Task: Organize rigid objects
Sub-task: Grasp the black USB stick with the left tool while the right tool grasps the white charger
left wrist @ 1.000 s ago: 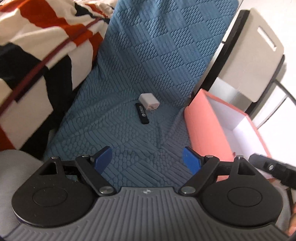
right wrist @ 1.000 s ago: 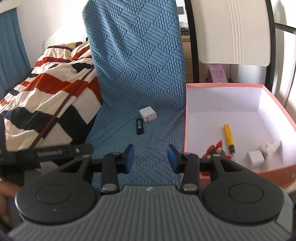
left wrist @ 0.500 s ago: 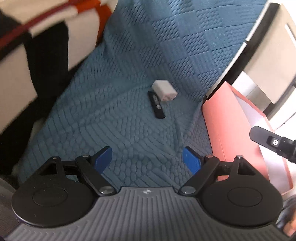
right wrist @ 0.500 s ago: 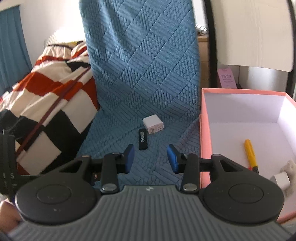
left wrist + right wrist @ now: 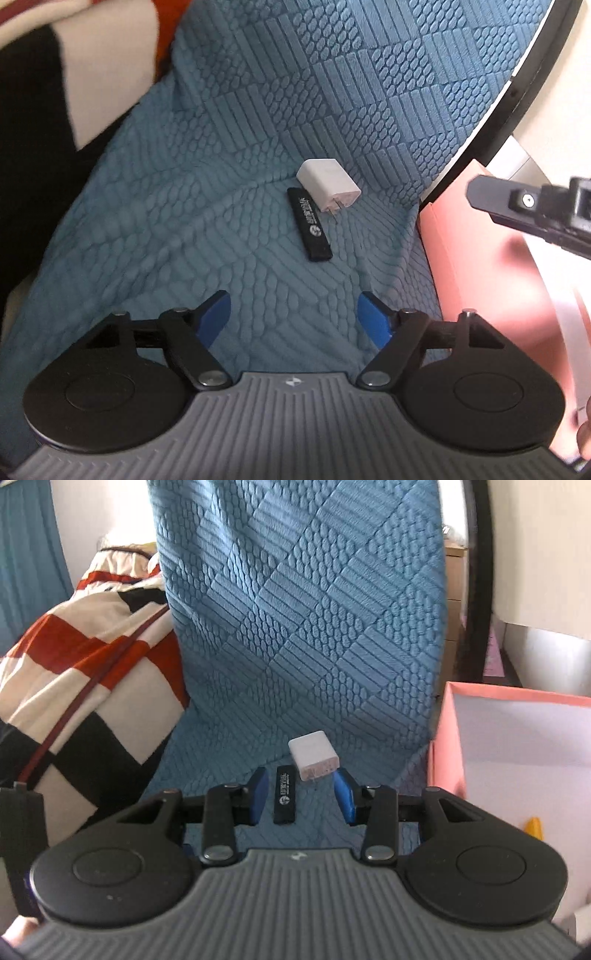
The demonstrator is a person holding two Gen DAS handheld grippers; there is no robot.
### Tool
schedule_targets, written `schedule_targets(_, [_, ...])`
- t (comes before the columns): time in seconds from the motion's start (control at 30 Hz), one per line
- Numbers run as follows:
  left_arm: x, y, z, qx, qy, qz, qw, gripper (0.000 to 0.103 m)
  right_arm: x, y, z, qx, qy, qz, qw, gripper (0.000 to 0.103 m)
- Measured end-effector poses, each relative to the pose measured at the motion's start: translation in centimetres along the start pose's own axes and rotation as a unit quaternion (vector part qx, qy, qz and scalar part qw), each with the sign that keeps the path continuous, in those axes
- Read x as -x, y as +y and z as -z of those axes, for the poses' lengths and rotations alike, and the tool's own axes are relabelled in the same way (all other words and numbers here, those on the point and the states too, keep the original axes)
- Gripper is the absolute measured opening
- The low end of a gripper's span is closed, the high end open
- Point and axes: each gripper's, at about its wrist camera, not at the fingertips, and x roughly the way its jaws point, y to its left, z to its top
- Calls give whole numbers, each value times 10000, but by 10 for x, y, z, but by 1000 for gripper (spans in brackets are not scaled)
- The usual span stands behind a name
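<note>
Charger (image 5: 328, 185) touches stick (image 5: 309, 223) on cover (image 5: 229, 206), box (image 5: 448, 738) to their right.

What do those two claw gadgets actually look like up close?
Both look alike. The left gripper and right gripper each have a ribbed grey body with a small white logo, two round black discs, black linkage arms with silver rivets, and blue pads on the fingers. No cables or sleeves show.

Soft daylight, brightest at upper right of both views; fisheye bends the edges; left-view borders smear with blur.
</note>
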Motion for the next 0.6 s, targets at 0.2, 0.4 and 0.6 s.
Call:
schedule_targets(0.2, [-27, 1, -15, 9, 18, 124, 9999, 67, -47, -10, -17, 171, 339, -83, 9992, 53])
schedule_targets(0.4, [-46, -7, -24, -282, 4, 183, 9994, 67, -101, -26, -28, 145, 649, 61, 9978, 60])
schedule_targets(0.6, [-60, -23, -27, -771, -38, 126, 9969, 67, -154, -25, -26, 607, 1094, -235, 9919, 60])
